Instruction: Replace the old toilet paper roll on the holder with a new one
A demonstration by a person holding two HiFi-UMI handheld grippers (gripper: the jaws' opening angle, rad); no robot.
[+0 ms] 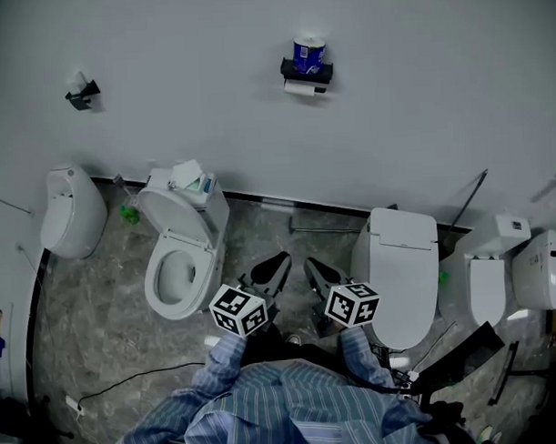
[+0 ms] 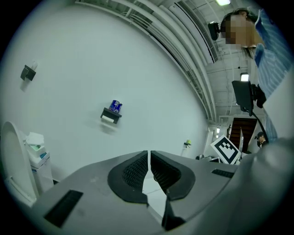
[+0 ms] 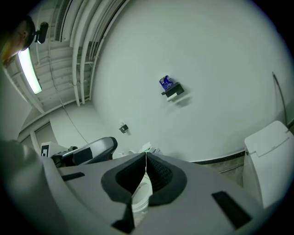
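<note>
- a pale wall (image 1: 181, 65) meets a grey marbled floor (image 1: 99, 305) along a dark skirting line.
- from the left along the wall: a small dark bracket (image 1: 82, 91) high up, a white urinal (image 1: 71, 213), an open toilet (image 1: 181, 256) with packs (image 1: 190, 177) on its tank, a shut toilet (image 1: 403, 271), and a third toilet (image 1: 498, 273) at the far right.
- a thin cable (image 1: 129, 381) trails over the floor at lower left.
- the holder (image 1: 307, 74) is a dark shelf fixed high on the wall, above the gap between the open and shut toilets.
- a blue roll (image 1: 308, 52) stands upright on top of it and a white roll (image 1: 301, 88) hangs just under it.
- the left gripper (image 1: 278, 262) and right gripper (image 1: 314, 268) sit side by side low in the head view, on striped sleeves (image 1: 266, 399), well apart from the holder.
- left gripper (image 2: 149, 158): jaws clenched, pads meeting at the tips; the holder (image 2: 111, 115) shows far off, up and left.
- right gripper (image 3: 146, 158): jaws clenched pad to pad; the holder (image 3: 172, 90) shows far off, up and right.
- bare floor lies between the two nearer toilets, ahead of the grippers; bare wall surrounds the holder on every side.
</note>
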